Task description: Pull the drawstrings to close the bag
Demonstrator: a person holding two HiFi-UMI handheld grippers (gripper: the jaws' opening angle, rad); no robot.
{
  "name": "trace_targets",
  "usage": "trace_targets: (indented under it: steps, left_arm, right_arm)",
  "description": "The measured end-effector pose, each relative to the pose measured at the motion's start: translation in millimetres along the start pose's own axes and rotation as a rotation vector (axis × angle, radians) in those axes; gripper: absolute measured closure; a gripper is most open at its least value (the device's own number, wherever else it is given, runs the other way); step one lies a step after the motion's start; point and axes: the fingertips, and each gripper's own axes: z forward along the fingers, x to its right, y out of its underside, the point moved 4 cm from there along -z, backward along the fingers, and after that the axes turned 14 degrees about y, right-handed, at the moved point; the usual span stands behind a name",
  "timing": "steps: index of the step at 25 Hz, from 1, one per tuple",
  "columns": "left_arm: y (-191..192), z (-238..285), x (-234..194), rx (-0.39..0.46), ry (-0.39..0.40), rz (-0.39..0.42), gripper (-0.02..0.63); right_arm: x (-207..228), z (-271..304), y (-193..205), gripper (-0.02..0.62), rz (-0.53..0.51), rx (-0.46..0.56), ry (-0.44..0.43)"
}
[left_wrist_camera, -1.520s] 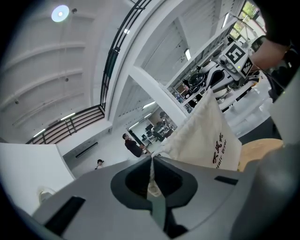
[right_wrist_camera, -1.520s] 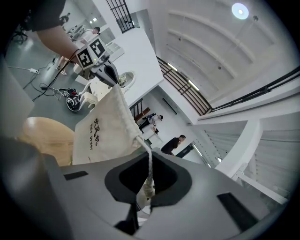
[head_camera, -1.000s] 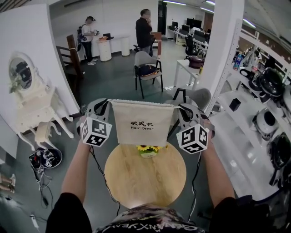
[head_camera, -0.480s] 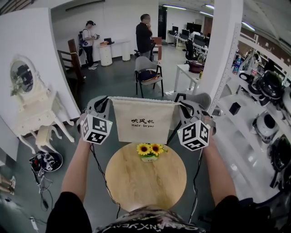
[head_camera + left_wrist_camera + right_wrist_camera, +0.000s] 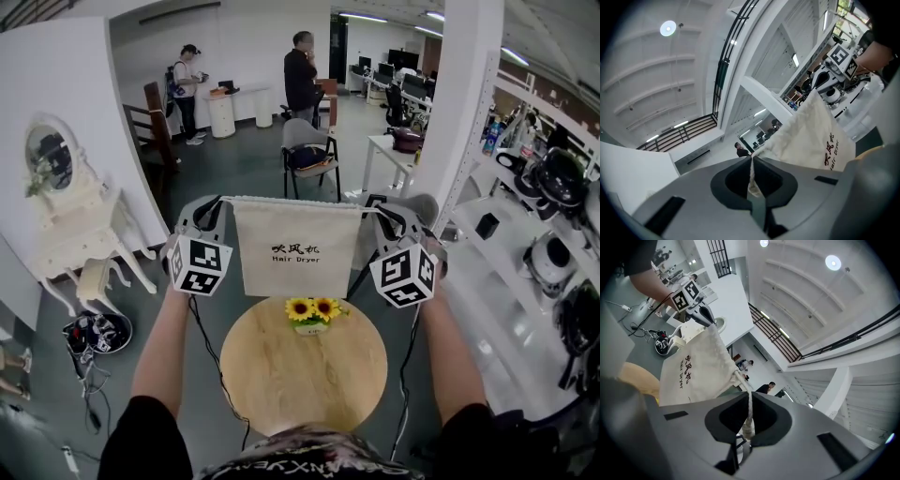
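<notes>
The left tool (image 5: 212,212) and right tool (image 5: 381,216) each pinch a drawstring (image 5: 751,180) end, the bag (image 5: 296,248) hanging between them, mouth ungathered — an uneven outward tug could slip one free.

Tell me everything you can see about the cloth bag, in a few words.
The cloth bag is cream, canvas-like, printed "Hair Dryer" in dark letters. It hangs upright above the round wooden table, its top edge stretched between the left gripper and right gripper, whose jaws are shut on its drawstrings.
</notes>
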Motion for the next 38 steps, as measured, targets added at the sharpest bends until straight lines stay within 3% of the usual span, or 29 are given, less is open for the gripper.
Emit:
trace_targets:
  steps: [26,38]
  left_arm:
    - [10,-9,-35,0.021,-0.088,-0.14,0.586]
    - [9,-11,-43,0.054,-0.105,-0.191,0.586]
  right_arm:
    - [22,12,11,0.594,0.14,-0.042,0.02]
    - [32,13,19,0.595,0.294,-0.064,0.045]
